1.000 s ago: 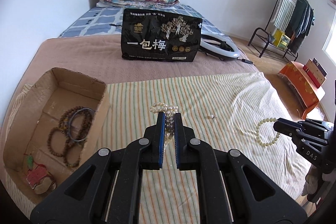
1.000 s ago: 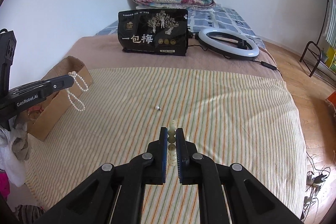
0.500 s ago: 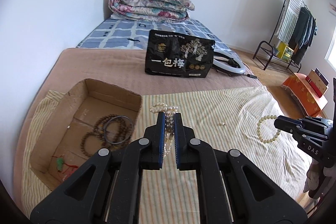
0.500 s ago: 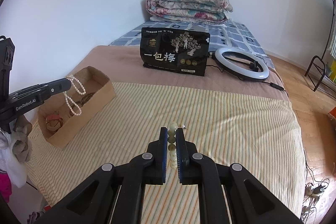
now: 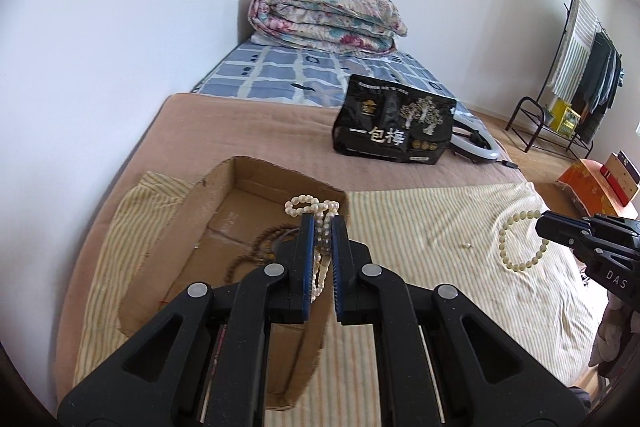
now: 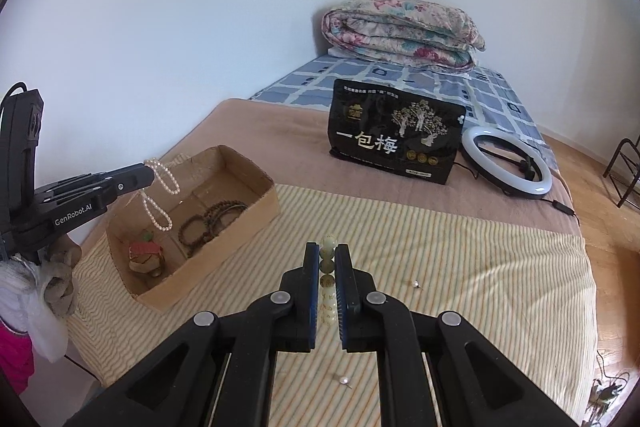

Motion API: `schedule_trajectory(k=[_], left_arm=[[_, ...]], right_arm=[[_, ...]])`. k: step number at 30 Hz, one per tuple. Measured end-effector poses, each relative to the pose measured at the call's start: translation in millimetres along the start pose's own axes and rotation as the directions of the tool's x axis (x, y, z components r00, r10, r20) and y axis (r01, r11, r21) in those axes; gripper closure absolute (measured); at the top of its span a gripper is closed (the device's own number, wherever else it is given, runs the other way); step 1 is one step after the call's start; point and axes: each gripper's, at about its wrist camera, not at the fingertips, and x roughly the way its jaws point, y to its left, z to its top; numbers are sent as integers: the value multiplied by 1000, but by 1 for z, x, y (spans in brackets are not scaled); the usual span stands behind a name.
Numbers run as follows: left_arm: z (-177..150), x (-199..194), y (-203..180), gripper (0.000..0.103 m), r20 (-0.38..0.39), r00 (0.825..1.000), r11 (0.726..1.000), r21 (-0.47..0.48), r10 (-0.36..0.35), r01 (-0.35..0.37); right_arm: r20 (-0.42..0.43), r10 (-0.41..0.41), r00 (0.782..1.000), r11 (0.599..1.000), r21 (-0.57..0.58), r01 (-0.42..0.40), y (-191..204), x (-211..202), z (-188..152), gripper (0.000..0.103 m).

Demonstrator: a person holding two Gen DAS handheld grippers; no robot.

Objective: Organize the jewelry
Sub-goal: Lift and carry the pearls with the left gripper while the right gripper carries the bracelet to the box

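Observation:
My left gripper [image 5: 320, 223] is shut on a white pearl necklace [image 5: 310, 206], which hangs over the open cardboard box [image 5: 224, 183]; in the right wrist view the necklace [image 6: 160, 195] dangles above the box [image 6: 256, 183]. My right gripper [image 6: 328, 251] is shut on a pale green bead bracelet [image 6: 328, 267], held above the striped cloth [image 6: 460, 259]; the left wrist view shows it [image 5: 516, 247] hanging from the right gripper [image 5: 544, 221]. Brown bead bracelets [image 6: 212, 219] and a red item [image 6: 144, 255] lie in the box.
Two small earrings [image 6: 416, 283] [image 6: 344, 381] lie on the striped cloth. A black snack bag [image 6: 394, 135] and a ring light [image 6: 506, 163] sit farther back on the bed. A folded quilt [image 6: 404, 33] lies by the wall. A clothes rack [image 5: 576, 39] stands at right.
My left gripper has carried the pearl necklace left, from above the cloth to over the box. My right gripper has lifted the green bracelet and moved toward the box.

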Motion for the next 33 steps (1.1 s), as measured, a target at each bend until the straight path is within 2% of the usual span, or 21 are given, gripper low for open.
schedule_trajectory(k=[17,26,33], left_arm=[[-9,7,72,97,-27,997,996,-49,70,-71],[-20,9,96,97,-46,995,994,-71,86,-89],[-28,11,107,97,-60,994,992,-81,93,-98]], right_arm=[[-19,111,994,992,-57,-111,81,51,36,98],[-53,165,985,981,-96,-169,125,78,40,98],[-89,185,979,978,-85,-193,140,105,37,98]])
